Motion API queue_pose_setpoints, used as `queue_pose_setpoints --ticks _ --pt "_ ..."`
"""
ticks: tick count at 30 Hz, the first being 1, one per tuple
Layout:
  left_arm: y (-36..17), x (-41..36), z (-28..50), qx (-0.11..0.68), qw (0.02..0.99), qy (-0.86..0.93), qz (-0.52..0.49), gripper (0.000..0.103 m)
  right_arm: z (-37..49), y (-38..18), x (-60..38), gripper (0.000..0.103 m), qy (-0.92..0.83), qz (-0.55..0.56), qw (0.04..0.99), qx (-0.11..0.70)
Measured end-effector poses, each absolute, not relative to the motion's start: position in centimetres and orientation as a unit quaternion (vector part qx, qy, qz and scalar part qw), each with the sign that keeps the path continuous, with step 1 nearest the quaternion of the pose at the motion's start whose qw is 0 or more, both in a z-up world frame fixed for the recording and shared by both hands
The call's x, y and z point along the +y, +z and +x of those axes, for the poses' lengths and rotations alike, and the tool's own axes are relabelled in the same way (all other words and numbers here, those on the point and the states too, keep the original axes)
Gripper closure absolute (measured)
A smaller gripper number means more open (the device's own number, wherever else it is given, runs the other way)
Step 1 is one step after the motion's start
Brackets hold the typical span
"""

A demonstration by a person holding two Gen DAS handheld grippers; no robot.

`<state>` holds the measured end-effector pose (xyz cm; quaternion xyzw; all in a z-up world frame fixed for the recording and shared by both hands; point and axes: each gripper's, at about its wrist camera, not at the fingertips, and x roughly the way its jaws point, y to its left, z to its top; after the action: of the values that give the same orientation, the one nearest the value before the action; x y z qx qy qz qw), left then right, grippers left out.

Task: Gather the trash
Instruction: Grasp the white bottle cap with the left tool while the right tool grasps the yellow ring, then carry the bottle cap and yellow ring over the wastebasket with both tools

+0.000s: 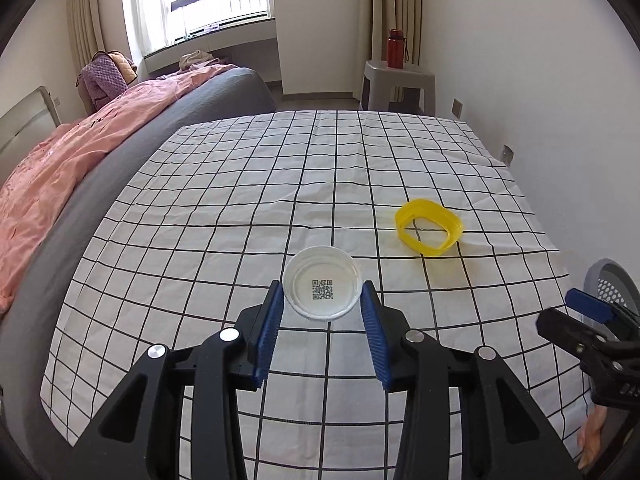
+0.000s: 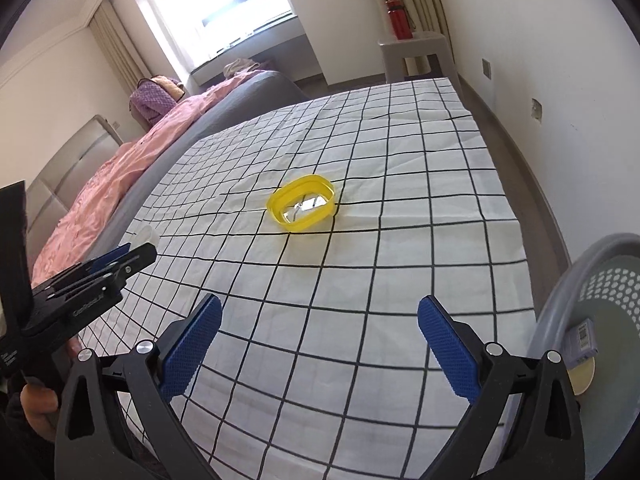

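**Left wrist view: lid pinched at its rim**

Left wrist view shows the left gripper (image 1: pixel 323 300) clamped across the white plastic lid (image 1: pixel 323 288), blue pads on its rim at 9 and 3 o'clock. It looks light, thin and slick, likely to flex or pop free. The right gripper (image 2: pixel 318 346) stands wide apart, empty. The yellow ring (image 2: pixel 303 208) lies at 12 o'clock on the checked cloth (image 2: pixel 400 240); the grey basket (image 2: pixel 600 320) waits at 3 o'clock.

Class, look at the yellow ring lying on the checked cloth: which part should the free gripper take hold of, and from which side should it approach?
Grip one long wall of the yellow ring, one finger inside and one outside, coming down from above. It lies flat and open-topped on the cloth, with thin upright walls; the right gripper is open and empty.
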<state>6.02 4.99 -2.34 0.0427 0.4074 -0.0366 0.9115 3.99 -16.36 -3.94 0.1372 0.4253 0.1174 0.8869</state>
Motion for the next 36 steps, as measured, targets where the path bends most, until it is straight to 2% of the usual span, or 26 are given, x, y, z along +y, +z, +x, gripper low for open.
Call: queue_pose_setpoints --ticks 12,26,27,29,30,31,36 --pt "-1.8 7.1 5.9 0.397 0.917 -0.032 0.010 0.064 13.4 -6.9 -12.7 0.006 0.109 0.057 0.866 0.484" --pt "-1.9 9.1 6.4 0.401 0.916 -0.006 -0.002 0.064 17.8 -8.9 -9.5 0.006 0.104 -0.008 0.858 0.503" --pt "-1.9 9.1 6.4 0.402 0.916 -0.006 -0.001 0.064 17.9 -8.9 -9.3 0.008 0.100 -0.017 0.860 0.501" --pt "-2.0 9.0 6.4 0.403 0.915 -0.005 0.001 0.064 17.8 -8.9 -9.1 0.018 0.088 -0.033 0.866 0.491" --pt "-2.0 9.0 6.4 0.403 0.915 -0.006 0.001 0.064 17.7 -8.8 -8.9 0.030 0.085 -0.041 0.869 0.486" --pt "-2.0 8.9 6.4 0.402 0.916 -0.005 0.003 0.064 17.5 -8.7 -9.0 0.033 0.091 -0.038 0.868 0.486" --pt "-2.1 8.5 6.4 0.402 0.916 -0.006 0.008 0.064 15.6 -8.0 -10.5 0.034 0.088 -0.004 0.876 0.475"
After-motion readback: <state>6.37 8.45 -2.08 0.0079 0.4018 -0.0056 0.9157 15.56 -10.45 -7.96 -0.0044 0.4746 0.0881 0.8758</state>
